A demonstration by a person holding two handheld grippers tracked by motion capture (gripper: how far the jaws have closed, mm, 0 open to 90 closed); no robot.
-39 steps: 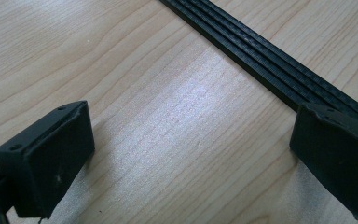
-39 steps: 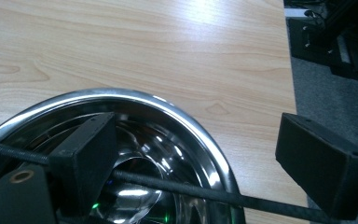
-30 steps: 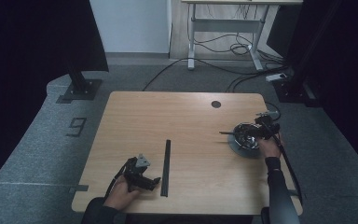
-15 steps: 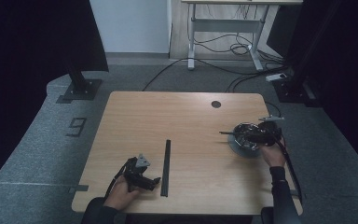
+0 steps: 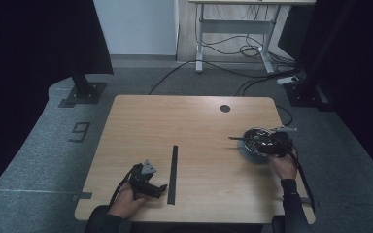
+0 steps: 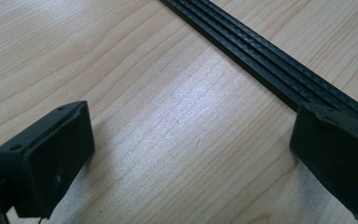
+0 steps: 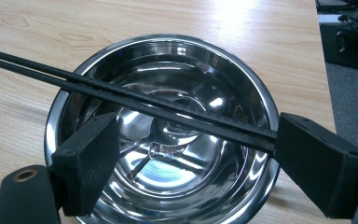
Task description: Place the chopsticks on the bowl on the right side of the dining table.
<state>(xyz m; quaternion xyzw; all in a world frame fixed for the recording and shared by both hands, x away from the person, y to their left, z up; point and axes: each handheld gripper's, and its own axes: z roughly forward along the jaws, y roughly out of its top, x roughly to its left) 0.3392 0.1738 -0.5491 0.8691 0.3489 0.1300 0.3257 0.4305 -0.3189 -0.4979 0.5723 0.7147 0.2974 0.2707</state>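
The right gripper point(image 5: 271, 144) is now squarely over the shiny round steel bowl point(image 7: 163, 135) at the table's right side, having crept in from the bowl's far edge a second ago. Its jaws stand wide apart, and the pair of thin black chopsticks point(image 7: 121, 95) lies flat across the bowl's rim, free of both pads, though the far tips run close past the right-hand one. In the high view the chopsticks point(image 5: 240, 139) poke out leftward from the bowl point(image 5: 252, 154). So, by my reading, the sticks are parked on the bowl and the gripper is either just letting go or lining up a pinch; nothing is clamped.

Over on the near left, the left gripper point(image 5: 148, 182) hasn't budged. It rests low on the light wooden table point(image 5: 184, 121), jaws spread and empty, with the long black ridged strip point(image 6: 265, 60) lying just beside its right pad.
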